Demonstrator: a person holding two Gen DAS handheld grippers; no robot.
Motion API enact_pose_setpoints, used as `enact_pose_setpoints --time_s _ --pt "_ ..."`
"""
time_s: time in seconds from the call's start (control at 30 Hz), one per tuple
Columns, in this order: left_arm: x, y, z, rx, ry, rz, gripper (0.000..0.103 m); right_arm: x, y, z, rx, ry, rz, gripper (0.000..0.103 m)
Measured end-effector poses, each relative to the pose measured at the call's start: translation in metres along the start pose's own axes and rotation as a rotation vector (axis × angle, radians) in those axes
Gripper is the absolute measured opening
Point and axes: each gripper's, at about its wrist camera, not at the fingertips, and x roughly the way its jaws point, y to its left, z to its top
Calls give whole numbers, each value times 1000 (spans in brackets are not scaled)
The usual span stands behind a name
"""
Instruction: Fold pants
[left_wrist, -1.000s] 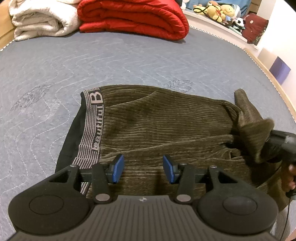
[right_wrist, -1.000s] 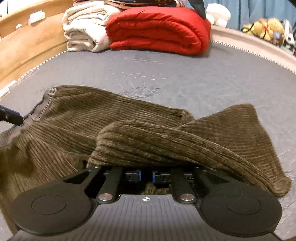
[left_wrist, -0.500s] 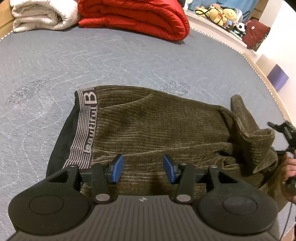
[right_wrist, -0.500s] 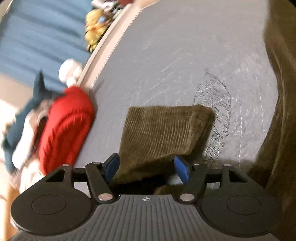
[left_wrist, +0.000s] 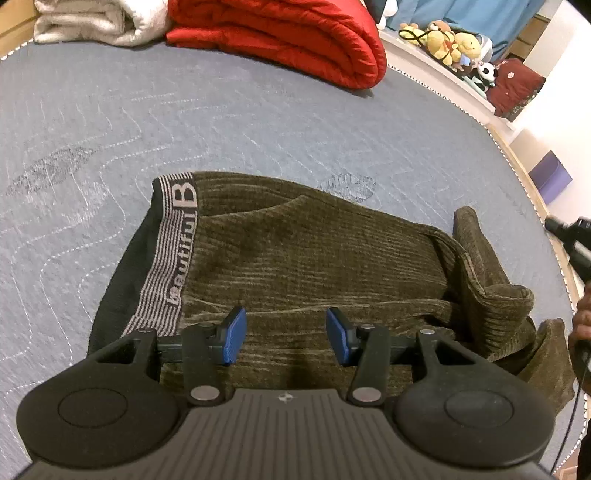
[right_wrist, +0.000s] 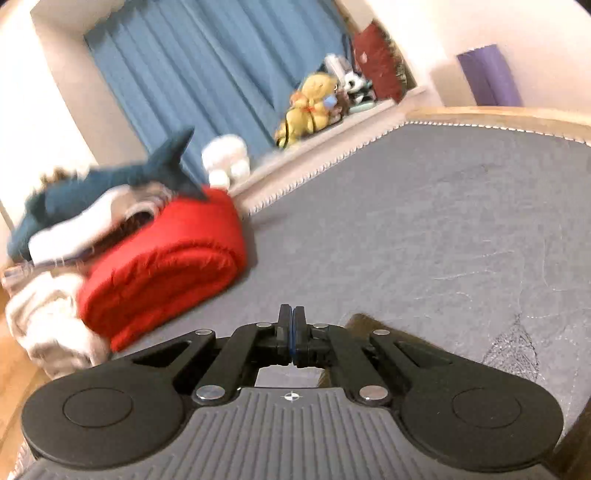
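The left gripper (left_wrist: 282, 334) hovers with its blue pads half apart and nothing between them. Just beyond and under it the olive corduroy pants (left_wrist: 314, 254) lie folded on the grey mattress (left_wrist: 240, 122), waistband (left_wrist: 173, 254) to its left, bunched legs to its right. The right gripper (right_wrist: 291, 334) has its pads pressed together, empty; a brown edge, probably the pants, shows just behind its right finger. A red quilt (right_wrist: 162, 269) lies far ahead-left.

Right hand-held gripper (right_wrist: 292, 334) closed and empty, pants (right_wrist: 364, 322) edge beneath, red quilt (right_wrist: 162, 266) on grey mattress (right_wrist: 424, 229)
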Motion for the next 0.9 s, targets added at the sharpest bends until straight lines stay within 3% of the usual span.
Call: enact_pose_setpoints --time_s 0.07,0.1,0.13,0.17,0.23,0.3,0.4,0.47,0.5,0.53,0.6,0.73,0.83,0.9 --pt "0 1 -1 1 2 -8 54 -4 -18 -13 120 43 -69 18" --pt "0 1 -1 3 3 -11 54 -4 -33 -23 184 57 -134 58" --pt "0 1 -1 5 3 -13 55 -9 -46 -31 243 74 -197 88" --pt "0 2 -1 5 4 -14 56 -5 -63 -38 308 99 -261 89" --pt "1 3 -1 0 6 -18 56 7 -87 -47 396 122 -333 79" --pt "1 2 -1 -3 8 -22 56 19 -104 -55 469 147 -334 80" --pt "2 1 -1 -2 10 -21 56 35 -118 -68 572 214 -211 80" --pt "3 0 -2 0 11 -21 56 37 -109 -67 517 203 -195 78" --pt "2 0 -3 1 11 -22 56 39 -106 -65 493 200 -188 56" --pt "2 0 -2 2 11 -23 56 38 -102 -63 473 187 -178 22" --pt "1 1 -2 0 8 -26 56 20 -90 -55 403 141 -169 12" --pt "-1 3 -1 -12 6 -34 56 1 -34 -33 136 -29 -130 11" --pt "-2 2 -1 -12 4 -43 56 -21 22 -27 -136 -156 18 11" --pt "-3 0 -1 -12 4 -48 56 -20 60 -33 -299 -154 145 11"
